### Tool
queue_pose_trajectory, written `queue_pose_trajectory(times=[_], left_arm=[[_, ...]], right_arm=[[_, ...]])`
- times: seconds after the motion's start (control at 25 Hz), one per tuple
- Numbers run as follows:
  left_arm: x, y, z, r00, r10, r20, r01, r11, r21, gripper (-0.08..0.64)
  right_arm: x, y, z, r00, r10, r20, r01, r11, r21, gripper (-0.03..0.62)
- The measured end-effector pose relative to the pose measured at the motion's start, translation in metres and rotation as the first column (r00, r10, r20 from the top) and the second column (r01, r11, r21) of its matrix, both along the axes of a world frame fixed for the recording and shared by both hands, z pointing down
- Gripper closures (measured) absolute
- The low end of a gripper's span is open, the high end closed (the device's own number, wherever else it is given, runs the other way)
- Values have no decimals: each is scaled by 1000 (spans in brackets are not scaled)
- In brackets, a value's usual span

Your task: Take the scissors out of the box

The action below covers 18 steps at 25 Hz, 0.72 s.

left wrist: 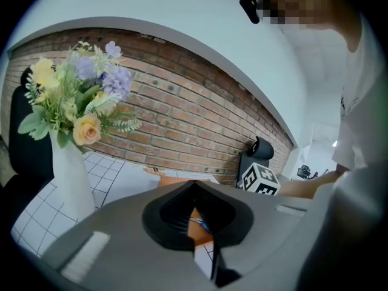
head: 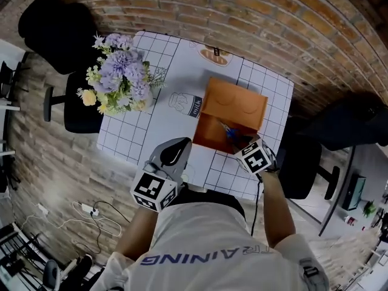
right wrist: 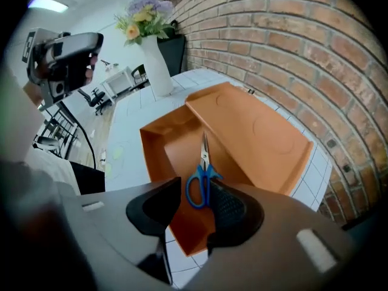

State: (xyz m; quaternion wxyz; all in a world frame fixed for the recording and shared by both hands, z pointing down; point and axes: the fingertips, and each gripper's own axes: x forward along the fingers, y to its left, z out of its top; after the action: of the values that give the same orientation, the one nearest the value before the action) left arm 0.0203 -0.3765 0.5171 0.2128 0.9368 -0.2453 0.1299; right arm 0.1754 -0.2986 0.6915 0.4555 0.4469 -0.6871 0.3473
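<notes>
Blue-handled scissors [right wrist: 203, 174] lie on the floor of an open orange box [right wrist: 176, 144], blades pointing away from me; its lid [right wrist: 254, 132] leans back toward the brick wall. In the head view the box [head: 209, 135] sits on the right half of the white gridded table [head: 163, 120], and the scissors [head: 230, 131] show as a blue speck inside. My right gripper [right wrist: 197, 193] points steeply down into the box, open, its jaws either side of the scissors' handle loops. My left gripper [head: 176, 147] hovers over the table's near edge, left of the box, jaws together and empty [left wrist: 194, 190].
A white vase of flowers [head: 118, 80] stands at the table's left end. Dark chairs sit at the far left [head: 57, 29] and to the right [head: 306, 162] of the table. A brick wall [head: 273, 29] runs behind the table. Cables lie on the floor [head: 97, 214].
</notes>
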Motion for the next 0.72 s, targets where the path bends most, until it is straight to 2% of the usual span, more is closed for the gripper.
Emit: queue_pose_trajectory(times=[0.16, 0.28, 0.44, 0.72], left_arm=[[-6, -6, 5, 1000, -18, -2, 18, 1000, -10, 558], [-11, -6, 11, 1000, -28, 6, 28, 999, -26, 558], [-18, -7, 17, 999, -50, 10, 50, 998, -41, 558], [-26, -7, 19, 997, -75, 6, 75, 996, -55, 558]], right_arm=[[2, -3, 30, 999, -27, -45, 24, 997, -79, 433], [7, -6, 44, 994, -38, -102, 27, 994, -106, 480], [7, -6, 52, 985, -86, -150, 61, 984, -167, 479], [6, -2, 60, 976, -110, -188, 59, 964, -259, 448]])
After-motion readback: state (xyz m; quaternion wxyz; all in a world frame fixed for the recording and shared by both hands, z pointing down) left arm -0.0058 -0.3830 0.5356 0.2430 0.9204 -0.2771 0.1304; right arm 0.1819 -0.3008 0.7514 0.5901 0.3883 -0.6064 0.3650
